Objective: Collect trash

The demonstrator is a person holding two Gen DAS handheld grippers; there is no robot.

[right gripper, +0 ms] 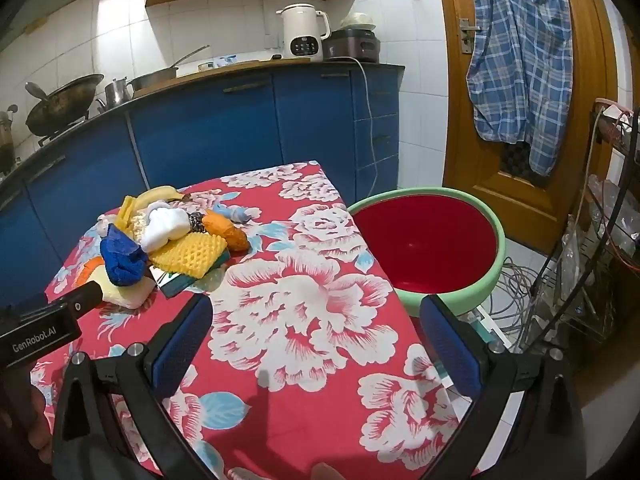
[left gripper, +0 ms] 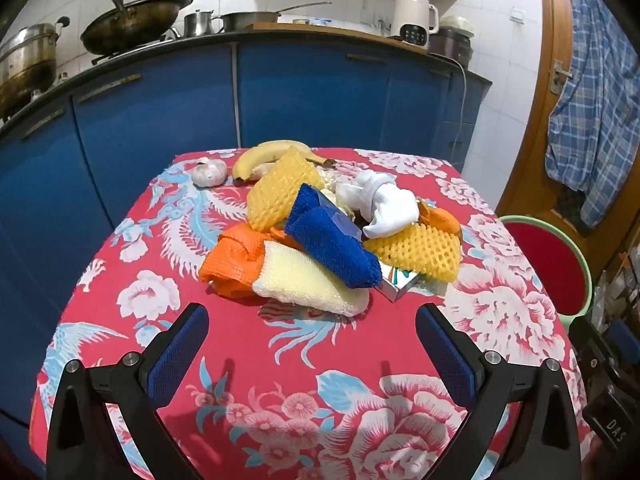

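A: Left hand-held gripper (left gripper: pixel 312 320)?
B: Tilted down over the tabletop (left gripper: pixel 280 360), jaws wide, empty; the trash pile (left gripper: pixel 320 232) lies just ahead.
A: Right hand-held gripper (right gripper: pixel 316 320)?
B: Same pose, empty, basin (right gripper: pixel 492 280) beside.

Home kitchen: wok (left gripper: pixel 136 18), kettle (right gripper: pixel 305 32).

The words "GenRobot.AI" stand in white letters on the black body of the left gripper (right gripper: pixel 40 342), seen at the left edge of the right wrist view. In the left wrist view, the letters "DAS" show in white on the black housing of the right gripper (left gripper: pixel 612 420) at the lower right edge; the rest of that label is cut off. The white kettle (right gripper: pixel 302 34) on the tabletop behind bears a dark button panel, its markings too small to read.
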